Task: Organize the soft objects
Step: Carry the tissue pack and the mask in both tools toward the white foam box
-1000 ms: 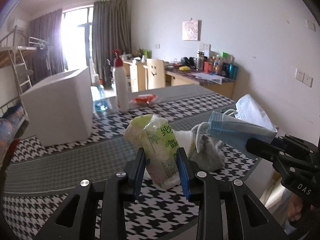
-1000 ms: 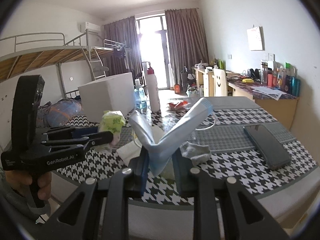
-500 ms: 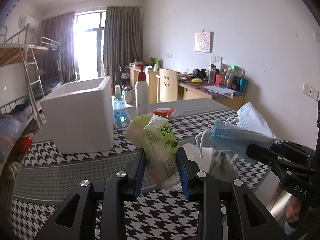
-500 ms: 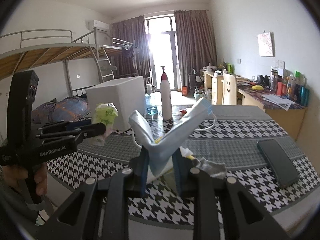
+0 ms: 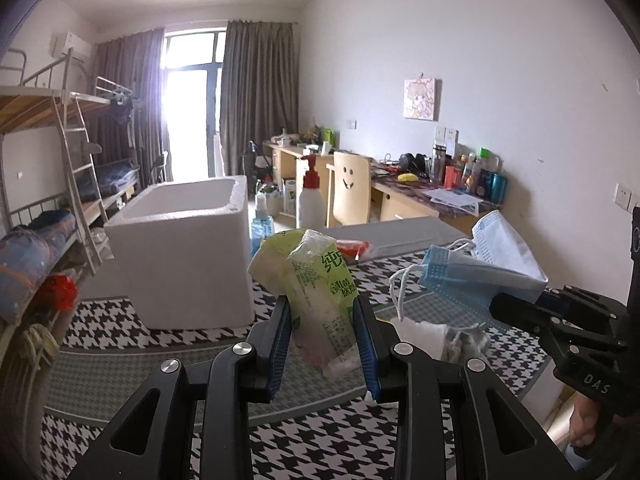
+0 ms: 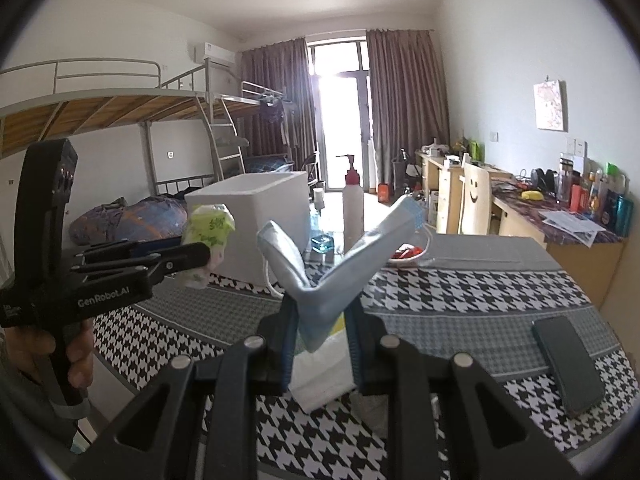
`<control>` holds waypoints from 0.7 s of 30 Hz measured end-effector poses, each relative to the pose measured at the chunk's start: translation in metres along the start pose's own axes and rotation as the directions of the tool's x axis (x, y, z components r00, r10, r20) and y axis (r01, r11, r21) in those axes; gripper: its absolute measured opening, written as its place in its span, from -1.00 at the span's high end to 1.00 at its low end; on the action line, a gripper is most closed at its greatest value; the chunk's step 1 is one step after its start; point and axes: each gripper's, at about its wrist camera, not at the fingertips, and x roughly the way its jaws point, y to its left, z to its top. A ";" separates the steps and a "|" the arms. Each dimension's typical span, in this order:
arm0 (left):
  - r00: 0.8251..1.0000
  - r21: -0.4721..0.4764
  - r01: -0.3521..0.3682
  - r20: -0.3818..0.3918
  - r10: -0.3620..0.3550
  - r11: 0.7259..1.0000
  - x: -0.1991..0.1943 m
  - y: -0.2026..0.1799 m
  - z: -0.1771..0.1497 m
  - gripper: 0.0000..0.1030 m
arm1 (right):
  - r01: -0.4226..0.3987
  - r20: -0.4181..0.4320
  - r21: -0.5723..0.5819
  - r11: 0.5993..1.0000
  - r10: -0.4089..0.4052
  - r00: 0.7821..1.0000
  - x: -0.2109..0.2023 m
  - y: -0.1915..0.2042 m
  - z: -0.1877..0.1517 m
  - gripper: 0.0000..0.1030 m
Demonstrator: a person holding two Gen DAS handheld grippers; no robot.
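While both of our grippers are loaded and lifted off the table point(image 6: 472, 308), nothing has yet gone into the white foam box point(image 5: 188, 256) that stands toward the table's far left edge, so we judge the sorting to be at its carrying stage, not its end. We take the open box to be the likely destination, though the pictures cannot confirm that.

Our left gripper point(image 5: 322, 350) is narrowed onto a green-printed tissue pack point(image 5: 320, 292), its blue pads pressing the wrapper's lower half while the upper half leans up and left above the fingers. Our right gripper point(image 6: 320, 344) pinches a blue face mask point(image 6: 340, 260) at its fold, so the two halves splay upward in a V and an ear loop dangles free.

Soft things are left on the near part of the table: a folded white cloth point(image 6: 320, 376) directly under the right gripper, and a crumpled grey piece point(image 5: 466, 340) beside it. A dark phone point(image 6: 568, 364) lies near the right edge, and a pump bottle point(image 6: 353, 204) stands beside the box at the far edge; we judge these to be outside the task.
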 end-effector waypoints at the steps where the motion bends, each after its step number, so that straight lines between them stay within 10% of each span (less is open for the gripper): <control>1: 1.000 -0.004 -0.001 0.002 0.001 1.000 0.000 0.002 0.001 0.36 | -0.003 0.000 0.001 1.000 0.003 1.000 0.002 0.000 0.002 0.48; 21: 0.999 -0.010 -0.038 0.035 0.038 0.999 0.011 0.018 0.034 0.36 | -0.020 0.005 -0.025 0.999 0.020 1.000 0.029 -0.003 0.037 0.48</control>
